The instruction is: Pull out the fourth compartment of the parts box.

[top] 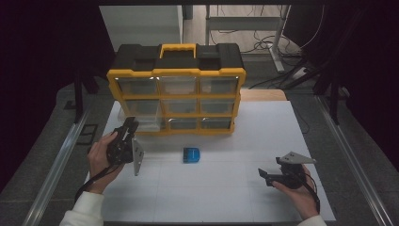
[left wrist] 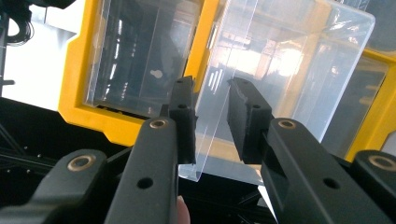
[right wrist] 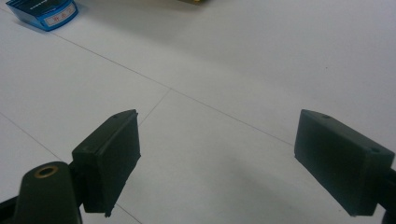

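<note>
Right now the clear drawer (left wrist: 280,70) at the bottom left of the yellow-and-black organiser (top: 176,89) is slid partway out of its slot, sticking forward over the white tabletop (top: 226,188). In the left gripper view its transparent front wall runs into the gap between the two black jaws of the left gripper (left wrist: 211,123). The jaws stand a little apart with the thin plastic wall between them; one jaw looks to lie against it, but I cannot tell whether they are actually pinching it. From the high view the left gripper (top: 129,126) sits at the cabinet's lower-left corner, held by the person's left hand (top: 101,157), white sleeve at the wrist.

The organiser stands upright at the far side of the table, three rows of three clear drawers in a yellow frame, with a black top and a yellow handle. The slot beside the pulled drawer still has its drawer pushed in.

Just in front of the cabinet, near the middle of the table, lies a small blue box (top: 191,155), well apart from both grippers; it also shows at the top left corner of the right gripper view (right wrist: 44,13).

The right gripper (top: 264,175) rests low over the table's near right part in the right hand (top: 299,190), its jaws spread wide with nothing but bare tabletop between them (right wrist: 215,158).
</note>
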`<state>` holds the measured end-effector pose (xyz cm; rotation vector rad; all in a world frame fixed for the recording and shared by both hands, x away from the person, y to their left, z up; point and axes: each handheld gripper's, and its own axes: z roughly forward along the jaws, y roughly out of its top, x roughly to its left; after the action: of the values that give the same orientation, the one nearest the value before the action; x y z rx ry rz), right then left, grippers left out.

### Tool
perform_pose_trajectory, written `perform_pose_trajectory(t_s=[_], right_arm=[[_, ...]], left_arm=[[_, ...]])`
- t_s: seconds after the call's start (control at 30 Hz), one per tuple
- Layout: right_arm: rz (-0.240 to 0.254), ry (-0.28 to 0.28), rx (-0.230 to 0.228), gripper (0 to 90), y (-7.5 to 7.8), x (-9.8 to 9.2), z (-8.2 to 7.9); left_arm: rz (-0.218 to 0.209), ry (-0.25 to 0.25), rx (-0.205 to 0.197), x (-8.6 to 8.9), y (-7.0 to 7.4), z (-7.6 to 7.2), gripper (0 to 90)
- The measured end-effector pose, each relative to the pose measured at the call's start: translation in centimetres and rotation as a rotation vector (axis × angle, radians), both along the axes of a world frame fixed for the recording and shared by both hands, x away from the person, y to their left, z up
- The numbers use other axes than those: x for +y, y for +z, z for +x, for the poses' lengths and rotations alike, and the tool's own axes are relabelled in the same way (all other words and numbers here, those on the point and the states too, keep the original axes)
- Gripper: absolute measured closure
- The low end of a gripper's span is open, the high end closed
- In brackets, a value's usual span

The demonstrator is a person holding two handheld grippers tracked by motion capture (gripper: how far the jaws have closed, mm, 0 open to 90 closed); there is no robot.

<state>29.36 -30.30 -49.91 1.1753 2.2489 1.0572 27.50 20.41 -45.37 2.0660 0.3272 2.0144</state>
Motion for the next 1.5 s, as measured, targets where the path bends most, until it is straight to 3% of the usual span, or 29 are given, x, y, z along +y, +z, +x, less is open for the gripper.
perform_pose_trajectory(t_s=[1.5], right_arm=[[-0.007,0.001,0.001,14.8,-0.1,0.0,0.1]], left_arm=[[0.013,-0.009,0.006,0.1,-0.1,-1.2,72.8]])
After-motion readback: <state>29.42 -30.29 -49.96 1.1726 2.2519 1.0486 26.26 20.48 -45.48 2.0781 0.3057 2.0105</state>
